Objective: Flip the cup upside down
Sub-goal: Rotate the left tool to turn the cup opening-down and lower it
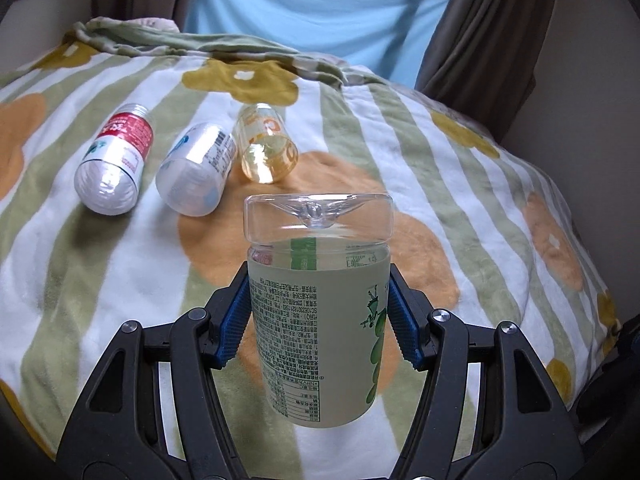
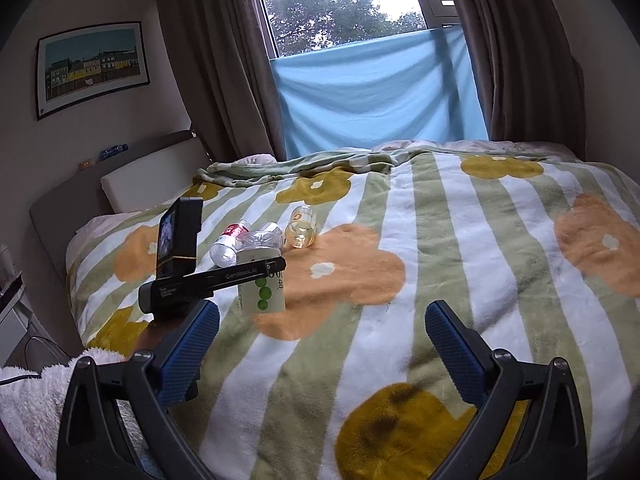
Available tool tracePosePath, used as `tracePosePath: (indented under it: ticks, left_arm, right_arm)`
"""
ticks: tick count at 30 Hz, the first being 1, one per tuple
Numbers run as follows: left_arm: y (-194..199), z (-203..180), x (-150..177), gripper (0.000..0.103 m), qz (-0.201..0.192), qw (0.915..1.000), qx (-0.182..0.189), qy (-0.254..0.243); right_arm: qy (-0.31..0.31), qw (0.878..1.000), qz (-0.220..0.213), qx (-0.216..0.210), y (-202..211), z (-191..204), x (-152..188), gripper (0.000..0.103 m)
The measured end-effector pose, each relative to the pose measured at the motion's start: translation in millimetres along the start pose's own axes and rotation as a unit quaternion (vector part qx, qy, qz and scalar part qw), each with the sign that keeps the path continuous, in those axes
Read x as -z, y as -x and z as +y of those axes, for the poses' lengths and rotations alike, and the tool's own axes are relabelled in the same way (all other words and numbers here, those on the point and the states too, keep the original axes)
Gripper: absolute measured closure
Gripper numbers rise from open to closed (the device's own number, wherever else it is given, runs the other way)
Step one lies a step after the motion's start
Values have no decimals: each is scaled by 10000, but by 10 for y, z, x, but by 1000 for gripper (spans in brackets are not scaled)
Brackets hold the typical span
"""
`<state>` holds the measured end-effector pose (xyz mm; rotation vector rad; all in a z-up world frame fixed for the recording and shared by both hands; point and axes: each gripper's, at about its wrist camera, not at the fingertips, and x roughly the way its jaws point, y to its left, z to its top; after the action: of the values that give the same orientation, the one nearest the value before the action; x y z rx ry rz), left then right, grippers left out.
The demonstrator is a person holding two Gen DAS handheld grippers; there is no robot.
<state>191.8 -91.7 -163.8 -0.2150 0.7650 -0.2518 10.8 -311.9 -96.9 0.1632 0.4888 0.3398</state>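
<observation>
**Green-label cup held base-up in the left claw, above the bed**

The left claw (image 1: 319, 320) is pinching the clear plastic cup with the green label (image 1: 320, 300) across its middle, one blue pad (image 1: 232, 320) on each side of the wall. In the left wrist view the cup fills the lower centre of the frame, its thick clear base at the top and its printed text reading upside down, so its long axis stands close to upright with the mouth pointing down. Its lower rim appears to hang just clear of the striped flower blanket (image 1: 460, 152); contact cannot be ruled out from this angle.

In the right wrist view the same cup (image 2: 262, 290) sits at left centre, partly behind the left tool's body. The right claw (image 2: 320, 344) is spread wide and holds nothing, well apart from the cup, low in the frame.

Three other cups lie on their sides in the upper left of the left wrist view: a red-label cup (image 1: 114, 160), a white cup (image 1: 196, 168) and an amber cup (image 1: 266, 144).

The flip looks essentially done. What remains, by my reading, is to lower the cup straight down along its axis until the mouth seats on the bed; soft bedding could let it tip on release
</observation>
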Motion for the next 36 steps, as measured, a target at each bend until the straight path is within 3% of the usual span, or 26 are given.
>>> tracePosePath:
  ticks: [19, 22, 28, 36]
  left_arm:
    - [148, -139, 110, 44, 1286, 9887, -187, -744]
    - [213, -155, 138, 44, 1167, 9901, -184, -752]
    - [157, -253, 92, 44, 549, 9949, -135, -830]
    - [171, -334, 332, 44, 747, 9909, -162, -1105]
  right_arm:
    - [-40, 9997, 155, -205, -203, 81, 4, 0]
    - [-12, 9997, 154, -214, -205, 96, 4, 0]
    - [11, 9996, 137, -230, -208, 126, -23, 0]
    - [134, 9995, 234, -188, -204, 163, 16, 0]
